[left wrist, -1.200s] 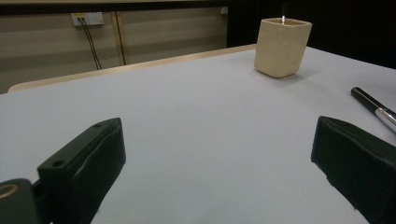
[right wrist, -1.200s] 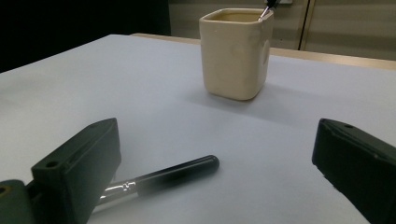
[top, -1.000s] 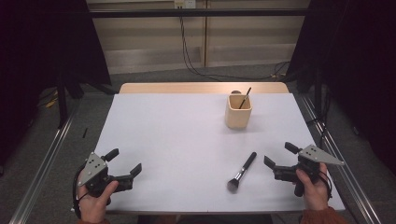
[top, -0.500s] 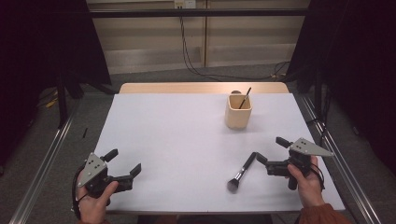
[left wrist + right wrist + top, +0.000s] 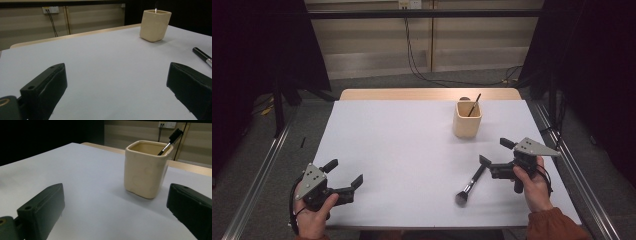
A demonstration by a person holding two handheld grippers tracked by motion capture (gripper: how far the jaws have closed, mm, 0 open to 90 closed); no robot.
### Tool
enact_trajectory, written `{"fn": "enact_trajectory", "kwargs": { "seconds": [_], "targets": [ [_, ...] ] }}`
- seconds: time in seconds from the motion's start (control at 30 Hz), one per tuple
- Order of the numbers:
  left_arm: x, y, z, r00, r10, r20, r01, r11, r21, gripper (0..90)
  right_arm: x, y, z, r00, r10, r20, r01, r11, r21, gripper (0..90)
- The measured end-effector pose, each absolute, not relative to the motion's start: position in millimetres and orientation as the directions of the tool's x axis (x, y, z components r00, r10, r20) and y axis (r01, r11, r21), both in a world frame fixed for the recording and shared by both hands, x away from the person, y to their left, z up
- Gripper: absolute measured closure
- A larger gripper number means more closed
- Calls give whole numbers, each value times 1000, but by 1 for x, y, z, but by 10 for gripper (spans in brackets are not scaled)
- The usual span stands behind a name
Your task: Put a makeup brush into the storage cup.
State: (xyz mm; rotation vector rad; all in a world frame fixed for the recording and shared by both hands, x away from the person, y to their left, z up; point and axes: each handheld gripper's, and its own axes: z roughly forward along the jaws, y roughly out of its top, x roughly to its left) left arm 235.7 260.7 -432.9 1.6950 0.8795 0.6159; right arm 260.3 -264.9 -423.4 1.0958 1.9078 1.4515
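High view: I'm bringing my right gripper (image 5: 493,156), jaws apart, toward the makeup brush (image 5: 472,180); I should be straddling its handle squarely.

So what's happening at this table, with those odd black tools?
A person sits at a white table holding a hand-held gripper in each hand. The right hand-held gripper, jaws open, is beside the handle end of a makeup brush lying flat, apparently about to pick it up. The left hand-held gripper rests open near the table's front edge. A cream cup farther back already holds a thin brush.
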Motion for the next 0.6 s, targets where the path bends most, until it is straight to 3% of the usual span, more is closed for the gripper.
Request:
{"fn": "enact_trajectory", "kwargs": {
  "seconds": [0.47, 0.6],
  "targets": [
    [235, 262, -433, 591, 806, -30, 249, -147, 957, 31, 278, -249, -410, -627, 775, 79, 330, 173, 928, 10],
    [235, 262, -433, 590, 807, -32, 252, -147, 957, 31, 282, -250, -410, -656, 750, 85, 387, 238, 891, 20]
  ]
}}
